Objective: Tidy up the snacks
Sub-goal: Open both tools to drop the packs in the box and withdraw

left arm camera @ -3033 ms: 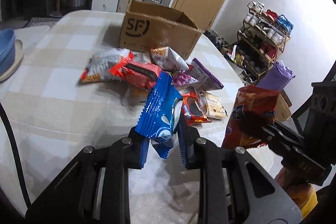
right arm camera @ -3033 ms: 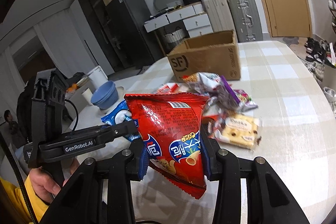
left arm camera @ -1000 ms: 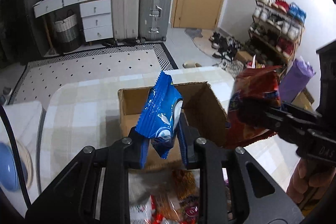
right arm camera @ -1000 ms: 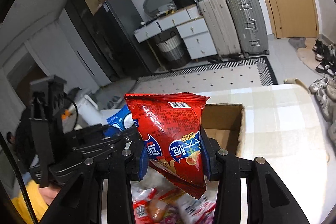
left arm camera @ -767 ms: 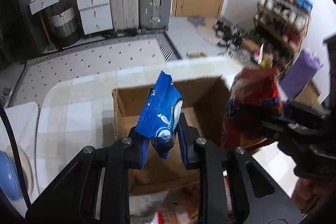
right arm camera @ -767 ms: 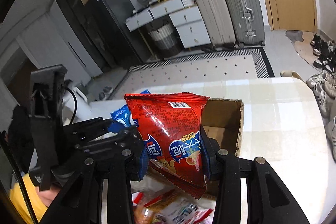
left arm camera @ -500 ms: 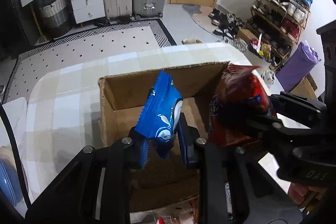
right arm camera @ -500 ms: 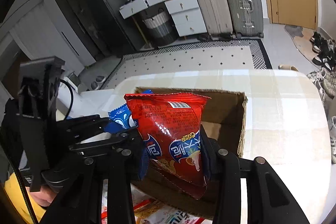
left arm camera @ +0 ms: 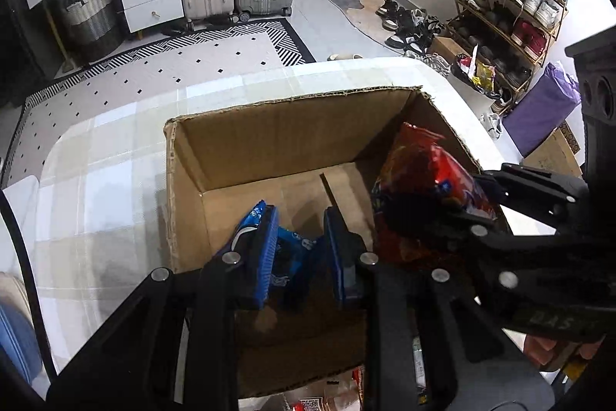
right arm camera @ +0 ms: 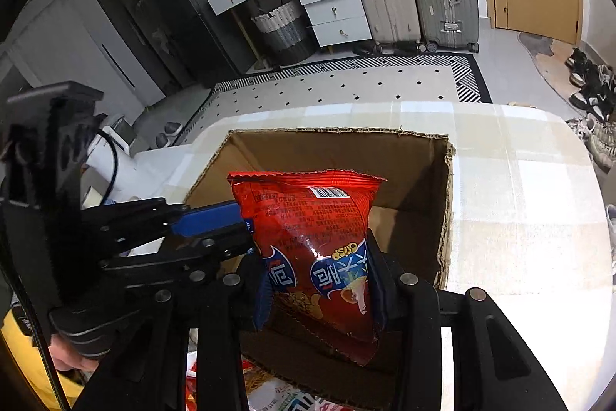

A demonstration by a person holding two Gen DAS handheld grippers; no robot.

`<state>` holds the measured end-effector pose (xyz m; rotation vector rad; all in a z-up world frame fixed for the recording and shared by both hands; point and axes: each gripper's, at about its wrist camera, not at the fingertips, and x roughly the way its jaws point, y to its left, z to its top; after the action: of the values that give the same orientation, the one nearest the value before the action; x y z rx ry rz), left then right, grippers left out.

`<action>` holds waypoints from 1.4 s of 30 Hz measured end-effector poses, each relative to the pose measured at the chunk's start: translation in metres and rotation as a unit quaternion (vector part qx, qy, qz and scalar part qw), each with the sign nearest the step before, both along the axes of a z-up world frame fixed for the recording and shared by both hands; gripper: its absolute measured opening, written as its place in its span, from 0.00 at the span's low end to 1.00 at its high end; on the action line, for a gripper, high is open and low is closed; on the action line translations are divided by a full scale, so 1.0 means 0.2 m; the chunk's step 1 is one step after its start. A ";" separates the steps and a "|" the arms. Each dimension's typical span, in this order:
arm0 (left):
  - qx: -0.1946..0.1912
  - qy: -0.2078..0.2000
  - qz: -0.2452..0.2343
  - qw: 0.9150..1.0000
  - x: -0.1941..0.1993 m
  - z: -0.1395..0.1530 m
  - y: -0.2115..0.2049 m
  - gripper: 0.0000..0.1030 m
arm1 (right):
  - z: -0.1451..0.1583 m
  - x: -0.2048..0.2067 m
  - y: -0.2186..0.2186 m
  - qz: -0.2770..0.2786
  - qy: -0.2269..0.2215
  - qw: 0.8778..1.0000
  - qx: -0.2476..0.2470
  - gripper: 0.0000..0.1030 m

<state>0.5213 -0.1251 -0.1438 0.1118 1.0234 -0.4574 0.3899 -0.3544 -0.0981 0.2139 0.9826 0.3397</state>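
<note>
The open brown cardboard box [left arm camera: 292,149] sits on the pale checked desk [left arm camera: 96,187]. Right tongs [right arm camera: 319,289] pinch the red crinkly snack bag [right arm camera: 312,237] above it; lower before releasing, clear of the left tongs [left arm camera: 300,249], parted over the blue foil snack packet [left arm camera: 288,249] on the box floor.

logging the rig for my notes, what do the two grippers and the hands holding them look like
Both the left gripper and right gripper are matte black linkages with silver rivets and ribbed blue finger pads. White embossed lettering marks the right one's side. A black cable runs beside a yellow sleeve.
</note>
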 end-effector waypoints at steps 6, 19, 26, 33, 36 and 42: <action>0.024 -0.003 0.002 1.000 -0.10 -0.01 0.05 0.23 | -0.01 0.00 0.02 0.000 0.003 1.000 -0.018 0.43; 0.028 -0.023 0.015 0.999 -0.27 0.09 0.14 0.37 | 0.06 -0.08 -0.02 -0.022 0.000 1.000 -0.015 0.58; 0.026 -0.048 0.010 0.998 -0.47 0.24 0.14 0.52 | 0.20 -0.23 -0.05 -0.027 -0.027 0.999 -0.011 0.62; 0.027 -0.092 0.007 0.995 -0.73 0.47 0.14 0.69 | 0.36 -0.45 -0.09 -0.036 -0.056 0.998 0.014 0.67; 0.024 -0.112 0.004 0.993 -0.87 0.58 0.14 0.72 | 0.44 -0.56 -0.09 -0.034 -0.067 0.997 0.021 0.67; 0.025 -0.148 0.006 0.989 -1.11 0.79 0.13 0.76 | 0.65 -0.79 -0.07 -0.035 -0.114 0.993 0.014 0.69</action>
<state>0.2989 -0.0995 0.0145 0.2117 0.7432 -0.3918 0.2323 -0.3676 0.0318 0.2299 0.7441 0.3061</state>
